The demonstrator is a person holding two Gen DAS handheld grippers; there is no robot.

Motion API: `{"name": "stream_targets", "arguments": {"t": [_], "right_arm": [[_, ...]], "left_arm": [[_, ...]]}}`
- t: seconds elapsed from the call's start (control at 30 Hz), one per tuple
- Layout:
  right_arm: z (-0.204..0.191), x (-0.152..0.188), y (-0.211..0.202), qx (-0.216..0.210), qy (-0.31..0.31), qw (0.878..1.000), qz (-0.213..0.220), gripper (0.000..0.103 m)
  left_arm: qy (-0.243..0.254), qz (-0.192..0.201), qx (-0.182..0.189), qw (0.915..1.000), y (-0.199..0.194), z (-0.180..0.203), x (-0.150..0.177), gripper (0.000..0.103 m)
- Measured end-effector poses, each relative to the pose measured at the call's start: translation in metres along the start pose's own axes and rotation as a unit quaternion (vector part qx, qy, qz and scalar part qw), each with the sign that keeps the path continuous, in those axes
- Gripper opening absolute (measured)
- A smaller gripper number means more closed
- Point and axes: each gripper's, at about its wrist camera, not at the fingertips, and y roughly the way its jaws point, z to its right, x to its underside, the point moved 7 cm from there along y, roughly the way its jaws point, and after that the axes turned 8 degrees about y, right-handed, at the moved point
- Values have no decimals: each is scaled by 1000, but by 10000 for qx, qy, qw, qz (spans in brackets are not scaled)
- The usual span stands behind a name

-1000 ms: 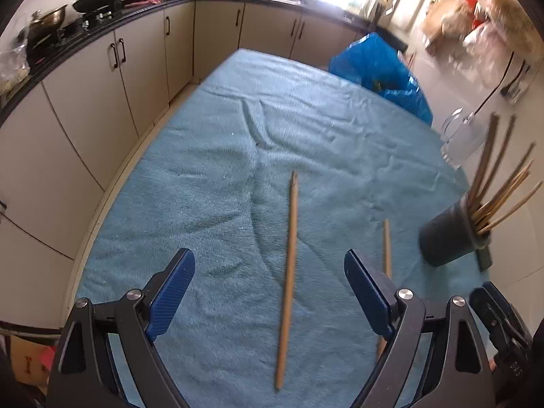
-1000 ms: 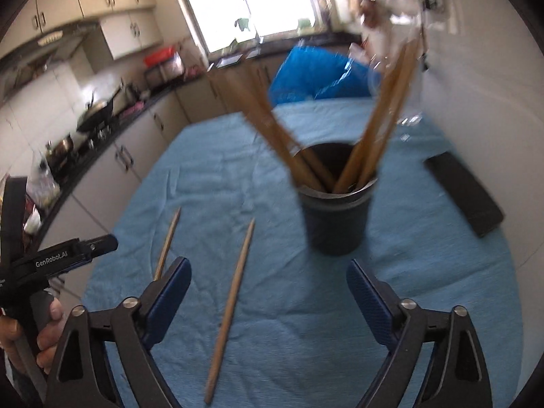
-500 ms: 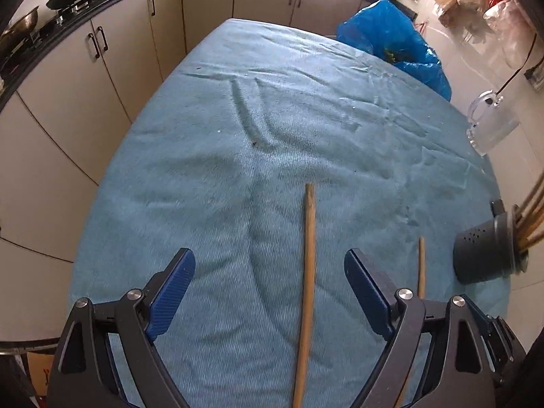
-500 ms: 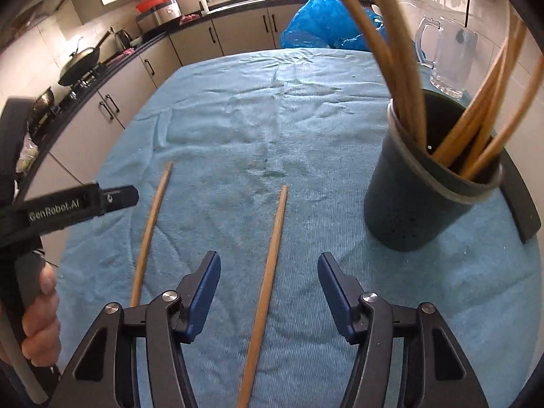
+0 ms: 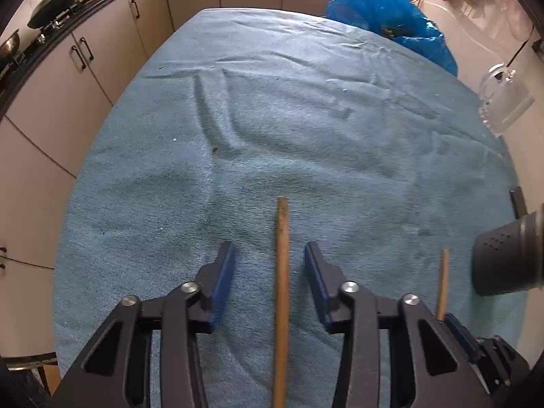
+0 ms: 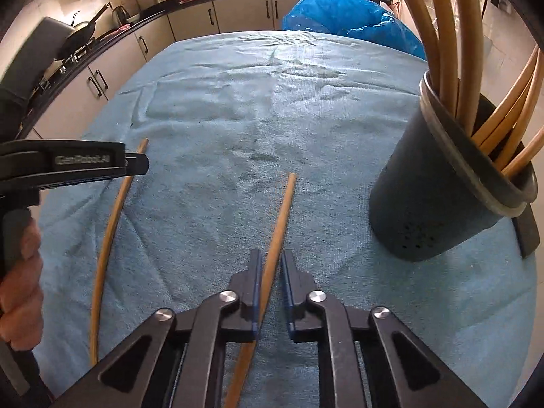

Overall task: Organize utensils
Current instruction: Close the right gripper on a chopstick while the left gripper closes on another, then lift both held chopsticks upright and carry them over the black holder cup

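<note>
Both grippers straddle 1 chopstick each on the blue cloth, near the table's front edge. The left gripper (image 5: 268,272) stands apart around the left chopstick (image 5: 282,289); the right gripper (image 6: 271,282) is nearly together on the right chopstick (image 6: 277,231), contact unclear. Risk: thin sticks rolling or pivoting, or pads snagging cloth, before reaching the holder (image 6: 438,204) at the right edge

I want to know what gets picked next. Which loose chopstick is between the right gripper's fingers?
The right chopstick, nearer the holder. The right gripper straddles it, nearly closed; the other chopstick lies by the left gripper.
</note>
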Motion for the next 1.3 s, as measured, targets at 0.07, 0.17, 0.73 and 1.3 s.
{"name": "stream_targets", "arguments": {"t": [0.07,0.17,0.73,1.3], "right_arm": [[1,2,-3,-14,-56,10000,-37,11],[3,4,-6,-78,-85,9999,-111,11],[-8,-25,14,203,-101,9996,-169,9],[-20,-32,-132,-1232,-106,9744,1875,7]], "left_arm": [[9,13,-88,10000,-1,-2,1,23],[-18,-35,-60,10000,-3,-6,5,12],[-5,26,-8,10000,5,-11,-11,7],[-29,1967,330,9799,-160,-1,13,7]]}}
